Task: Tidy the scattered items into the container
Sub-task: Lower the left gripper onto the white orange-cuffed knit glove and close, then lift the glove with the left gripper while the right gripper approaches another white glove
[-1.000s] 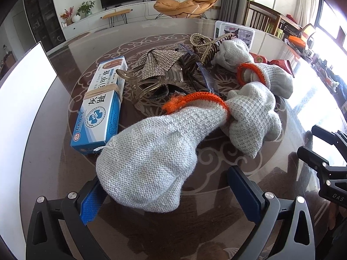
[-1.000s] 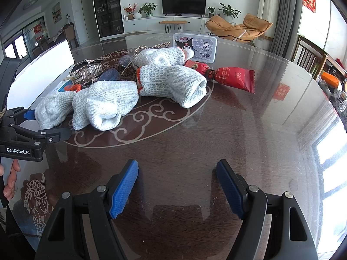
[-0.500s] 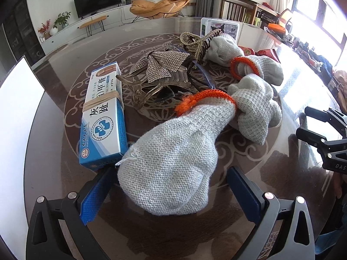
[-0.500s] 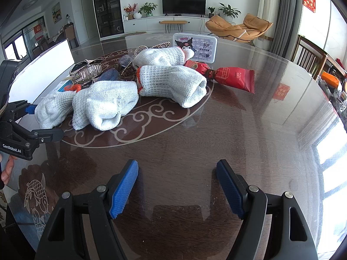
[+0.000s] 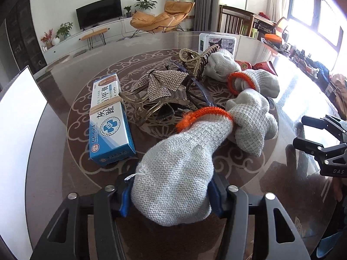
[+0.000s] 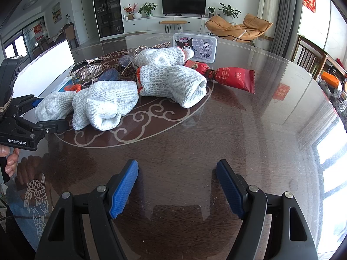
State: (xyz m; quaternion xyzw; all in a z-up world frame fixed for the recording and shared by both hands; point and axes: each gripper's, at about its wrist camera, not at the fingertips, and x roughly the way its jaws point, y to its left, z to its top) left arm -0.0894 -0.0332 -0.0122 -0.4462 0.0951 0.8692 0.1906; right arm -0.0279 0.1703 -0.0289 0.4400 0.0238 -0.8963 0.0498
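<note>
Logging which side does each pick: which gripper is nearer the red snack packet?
Right. The right gripper faces the red snack packet across bare table; the left gripper sits behind the glove pile.

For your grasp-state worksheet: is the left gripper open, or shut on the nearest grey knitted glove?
Shut: the left gripper has its blue pads pressed against both sides of the grey knitted glove.

- My left gripper [image 5: 170, 197] is pinching the nearest grey knitted glove [image 5: 180, 166] by its finger end.
- A blue box [image 5: 109, 119] is lying just beside it.
</note>
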